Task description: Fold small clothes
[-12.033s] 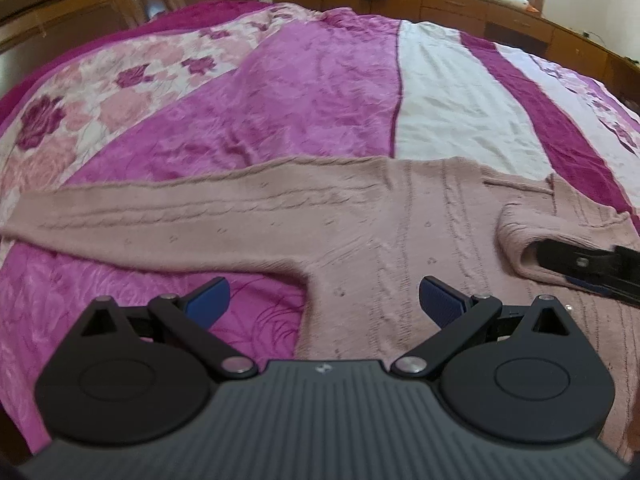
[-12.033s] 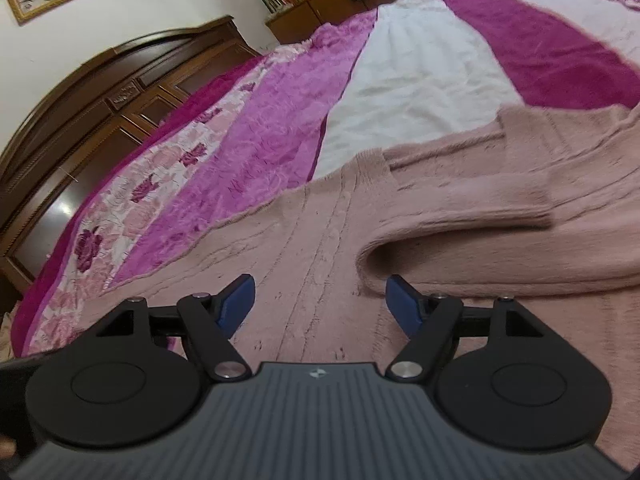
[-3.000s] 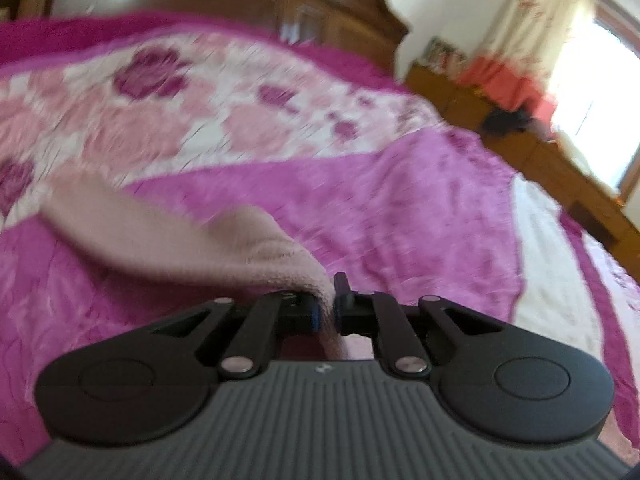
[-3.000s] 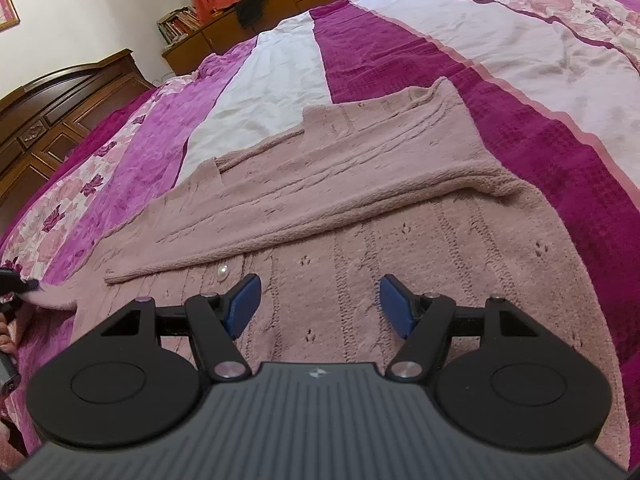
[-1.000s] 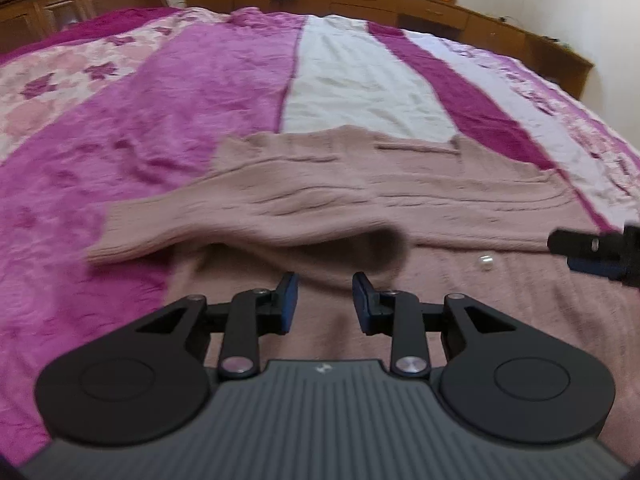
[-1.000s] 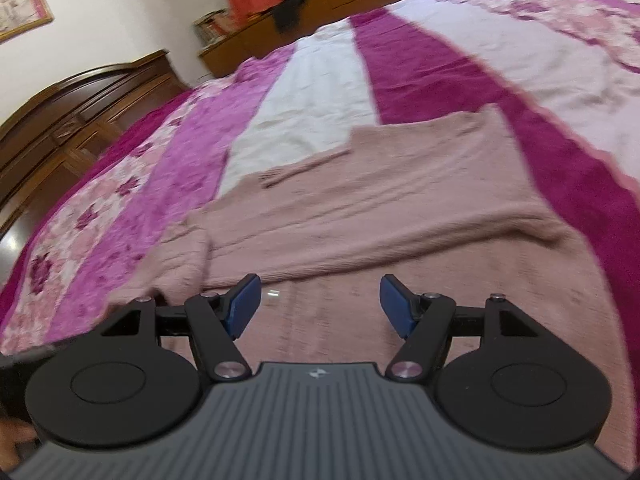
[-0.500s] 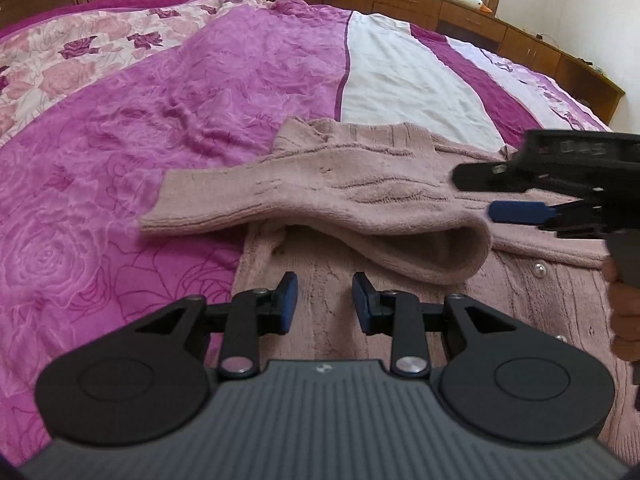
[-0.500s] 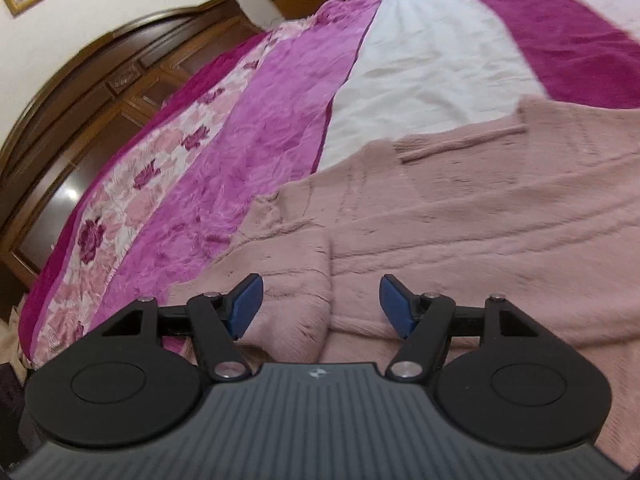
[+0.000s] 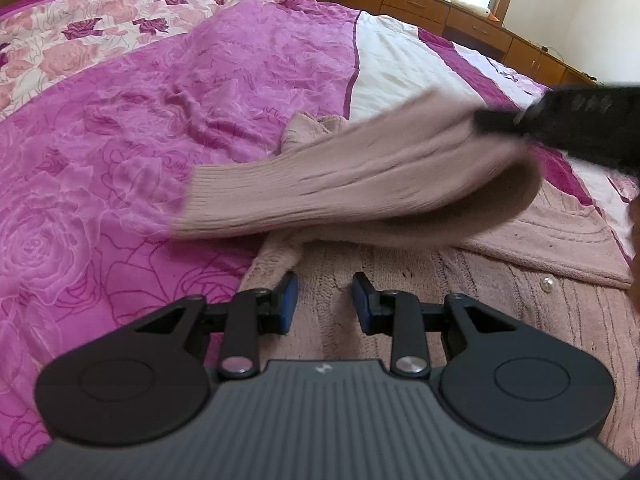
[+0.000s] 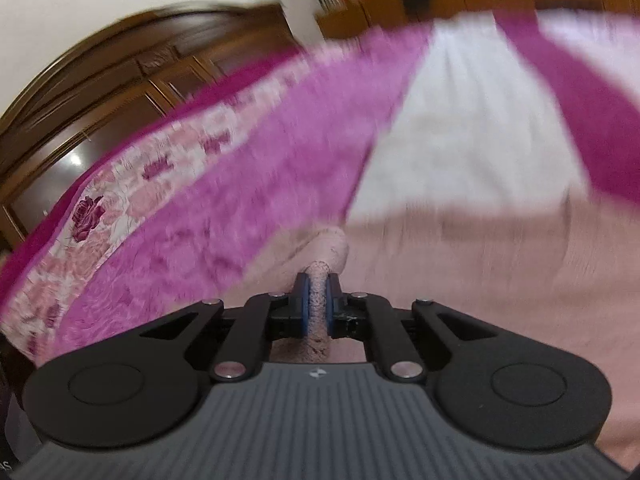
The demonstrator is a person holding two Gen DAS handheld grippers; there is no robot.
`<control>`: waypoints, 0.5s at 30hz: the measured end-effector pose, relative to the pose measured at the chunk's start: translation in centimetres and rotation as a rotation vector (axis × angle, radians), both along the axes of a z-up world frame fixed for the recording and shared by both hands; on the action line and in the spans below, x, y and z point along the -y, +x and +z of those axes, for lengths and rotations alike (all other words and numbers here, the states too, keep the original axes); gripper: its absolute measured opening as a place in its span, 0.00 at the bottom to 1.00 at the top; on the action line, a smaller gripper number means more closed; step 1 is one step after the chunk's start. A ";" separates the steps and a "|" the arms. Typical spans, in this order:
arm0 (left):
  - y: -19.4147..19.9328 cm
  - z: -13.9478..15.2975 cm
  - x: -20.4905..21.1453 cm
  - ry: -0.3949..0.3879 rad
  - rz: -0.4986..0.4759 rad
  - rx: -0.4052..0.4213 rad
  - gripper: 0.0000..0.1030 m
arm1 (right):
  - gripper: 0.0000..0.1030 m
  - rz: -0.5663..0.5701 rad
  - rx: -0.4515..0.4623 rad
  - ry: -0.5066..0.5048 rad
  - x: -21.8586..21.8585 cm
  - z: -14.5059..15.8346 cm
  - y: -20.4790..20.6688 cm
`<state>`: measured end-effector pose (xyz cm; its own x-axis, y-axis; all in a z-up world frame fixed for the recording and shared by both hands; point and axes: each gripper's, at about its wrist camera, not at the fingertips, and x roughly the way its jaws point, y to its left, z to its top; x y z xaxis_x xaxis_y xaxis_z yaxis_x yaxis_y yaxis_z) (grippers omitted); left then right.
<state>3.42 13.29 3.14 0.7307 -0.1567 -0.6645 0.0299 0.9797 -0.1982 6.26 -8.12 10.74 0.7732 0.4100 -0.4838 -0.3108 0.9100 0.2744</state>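
On the magenta rose-patterned bedspread (image 9: 120, 128), the pink cable-knit cardigan (image 9: 460, 292) lies flat, but its sleeve (image 9: 320, 176), draped slack half a second ago, is now lifted: the right gripper (image 10: 317, 307), open before, has pinched the knit between its blue pads. The sleeve runs left to right, ribbed cuff pointing left, blurred. The left gripper (image 9: 324, 300) hovers over the body, fingers slightly parted, holding nothing.
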 end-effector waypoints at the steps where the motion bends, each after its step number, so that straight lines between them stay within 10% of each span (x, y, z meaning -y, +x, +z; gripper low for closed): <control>1: 0.0 0.0 0.0 0.001 0.000 -0.001 0.31 | 0.08 -0.013 0.049 -0.045 -0.1 0.7 -0.4; 15: -0.1 0.4 -0.2 0.003 0.004 -0.015 0.31 | 0.10 -0.145 -0.176 -0.081 3.4 -6.4 1.3</control>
<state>3.30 13.49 3.50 0.7212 -0.1520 -0.6759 0.0230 0.9804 -0.1959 7.56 -11.52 4.32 0.7222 0.2550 -0.6430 -0.1289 0.9629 0.2371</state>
